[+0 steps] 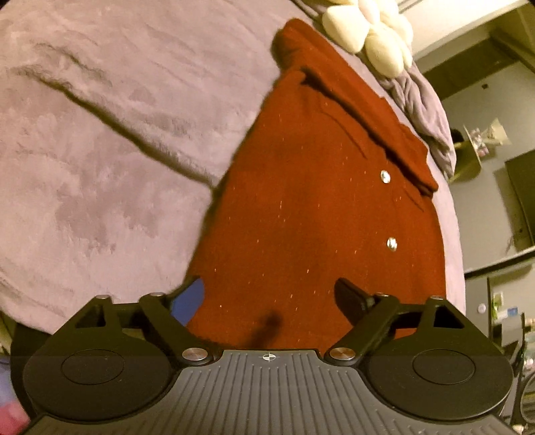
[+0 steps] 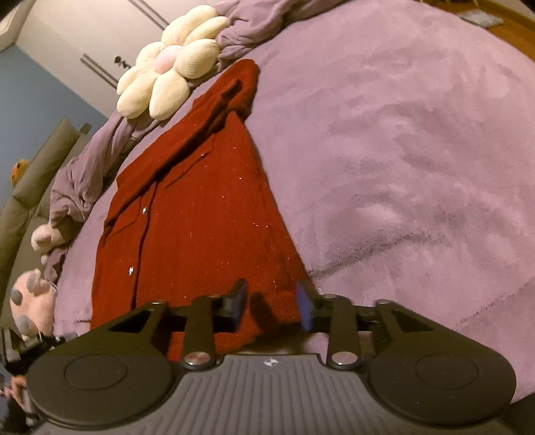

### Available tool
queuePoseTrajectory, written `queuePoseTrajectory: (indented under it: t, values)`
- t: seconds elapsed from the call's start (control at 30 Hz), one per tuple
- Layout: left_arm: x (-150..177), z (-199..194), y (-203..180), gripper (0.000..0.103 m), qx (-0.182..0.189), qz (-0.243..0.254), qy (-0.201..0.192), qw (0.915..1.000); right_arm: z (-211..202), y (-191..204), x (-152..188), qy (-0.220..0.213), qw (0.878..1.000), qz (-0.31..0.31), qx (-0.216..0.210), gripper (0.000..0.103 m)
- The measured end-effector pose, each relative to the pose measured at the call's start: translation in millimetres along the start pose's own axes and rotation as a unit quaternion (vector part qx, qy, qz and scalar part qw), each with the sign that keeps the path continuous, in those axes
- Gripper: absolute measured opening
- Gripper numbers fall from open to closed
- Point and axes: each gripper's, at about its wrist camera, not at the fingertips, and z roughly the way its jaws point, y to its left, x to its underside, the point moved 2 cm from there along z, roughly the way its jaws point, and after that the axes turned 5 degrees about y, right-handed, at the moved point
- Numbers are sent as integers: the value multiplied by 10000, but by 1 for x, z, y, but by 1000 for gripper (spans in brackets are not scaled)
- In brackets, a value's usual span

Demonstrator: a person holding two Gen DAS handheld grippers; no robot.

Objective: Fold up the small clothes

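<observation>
Left wrist view: left tongs (image 1: 269,301) gape wide over one red cardigan's (image 1: 311,207) hem, two silver buttons (image 1: 385,176) beyond, one flower cushion (image 1: 371,30) farthest; right tongs (image 2: 272,302) half-apart straddling its edge on the bed (image 2: 418,150).

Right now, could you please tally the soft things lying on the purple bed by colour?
Dark red knitted cardigan: 1
Cream flower-shaped cushion: 1
Pink plush toys at the bed edge: 2
Crumpled purple blanket: 1
Total: 5
</observation>
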Motion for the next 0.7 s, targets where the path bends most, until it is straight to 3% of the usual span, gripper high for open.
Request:
queuePoseTrajectory:
  t: [0.23,0.37,0.47,0.57,0.67,0.7]
  values:
    - [-5,-6,11,96,-79,-239,-118,9996,4,-3,-2,69,9999,54,-55,43]
    - [-5,2,17,96,-187,-268,84,9994,7,-2,-5,50,10000,-4,42,45]
    - [-3,7,19,96,37,-358,188,9992,5,-3,-10,-66,9998,-77,159,45]
    - [-4,12,19,95,209,-337,275,9988,13,-6,-11,133,9996,-109,203,46]
    - [-6,13,19,85,243,-274,303,9989,20,-5,-9,310,9993,-201,98,44]
    - [-6,13,18,75,239,-233,306,9990,20,-4,-8,314,9993,-214,68,33]
